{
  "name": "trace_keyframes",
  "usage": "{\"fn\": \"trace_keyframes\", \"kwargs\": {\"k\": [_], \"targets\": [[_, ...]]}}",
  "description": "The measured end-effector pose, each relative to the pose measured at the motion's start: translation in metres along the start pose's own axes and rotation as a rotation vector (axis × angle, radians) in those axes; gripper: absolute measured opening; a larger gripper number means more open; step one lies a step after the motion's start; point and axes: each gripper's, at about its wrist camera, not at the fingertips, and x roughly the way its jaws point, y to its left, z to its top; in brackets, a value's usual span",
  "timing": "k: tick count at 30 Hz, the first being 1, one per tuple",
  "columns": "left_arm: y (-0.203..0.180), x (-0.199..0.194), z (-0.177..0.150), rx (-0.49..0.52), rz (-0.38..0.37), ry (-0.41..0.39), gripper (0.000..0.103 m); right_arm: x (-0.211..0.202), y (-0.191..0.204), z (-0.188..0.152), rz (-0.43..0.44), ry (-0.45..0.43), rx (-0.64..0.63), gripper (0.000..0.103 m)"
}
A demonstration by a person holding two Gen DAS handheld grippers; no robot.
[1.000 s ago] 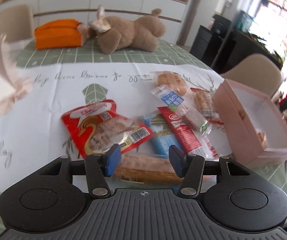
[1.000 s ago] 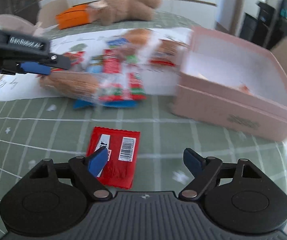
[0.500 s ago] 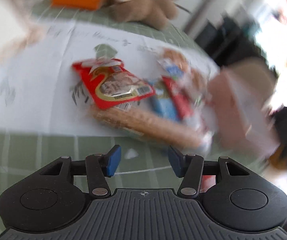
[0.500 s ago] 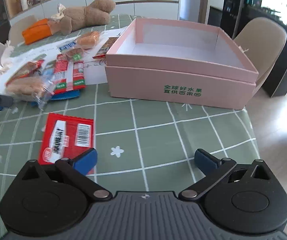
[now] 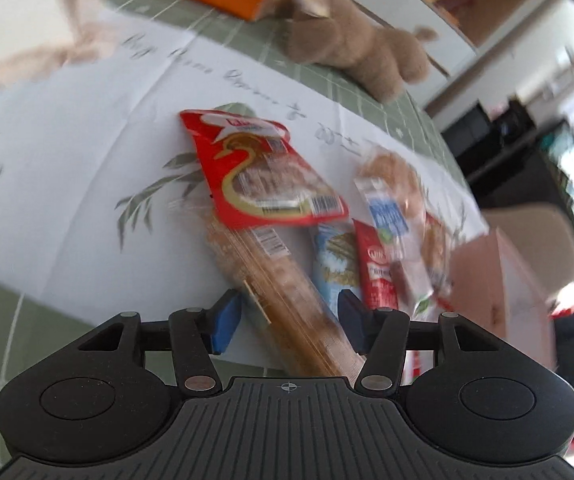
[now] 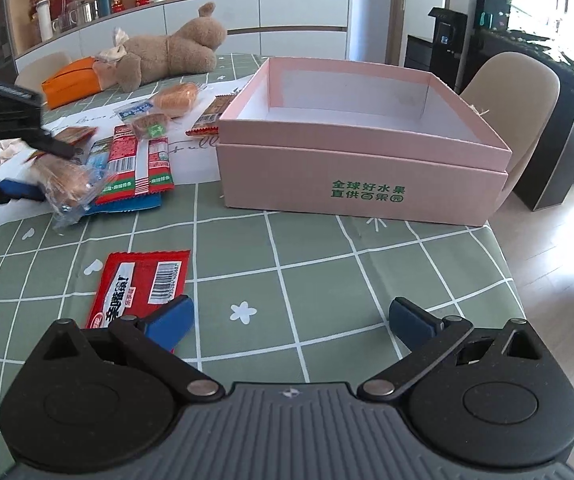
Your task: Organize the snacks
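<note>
The left tongs (image 5: 289,322) are held apart, and a long clear packet of brown biscuit (image 5: 283,292) is seen between the two blue pads; whether the pads touch it cannot be told, because the left wrist view is blurred. The packet lies at the near edge of a white paper sheet (image 5: 67,152) on the desk (image 6: 327,272), which is covered by a green checked cloth. A red snack bag (image 5: 263,176) lies over the far end of the packet. Just beside the packet a light blue packet (image 5: 333,264) and a red stick packet (image 5: 375,276) are seen, with more wrapped snacks behind them.

The right tongs (image 6: 290,318) are wide apart and nothing is held by them. A flat red sachet (image 6: 143,286) lies on the cloth under the left pad; contact with the pad cannot be judged. Further from the camera an open pink box (image 6: 363,176) with green print on its front wall is placed; only its white inside is visible. The snack pile is located left of the box, near it. A brown plush bear (image 6: 167,58) and an orange case (image 6: 71,84) are lying at the far side of the desk.
</note>
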Motion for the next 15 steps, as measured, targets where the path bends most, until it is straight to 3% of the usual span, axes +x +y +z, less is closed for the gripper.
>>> {"fn": "trace_keyframes", "kwargs": {"k": [3, 7, 9, 15], "targets": [[-0.011, -0.002, -0.009, 0.143, 0.026, 0.008, 0.057, 0.0, 0.0, -0.001, 0.003, -0.004, 0.0, 0.103], [-0.01, -0.016, -0.028, 0.274, -0.013, 0.058, 0.044, -0.003, 0.001, -0.002, 0.011, 0.006, -0.007, 0.103], [-0.003, -0.028, -0.043, 0.33, -0.039, 0.07, 0.043, -0.004, 0.001, -0.003, 0.023, 0.017, -0.02, 0.103], [0.021, -0.06, -0.068, 0.366, 0.002, 0.069, 0.039, 0.0, 0.003, 0.013, 0.102, 0.107, -0.1, 0.103]]}}
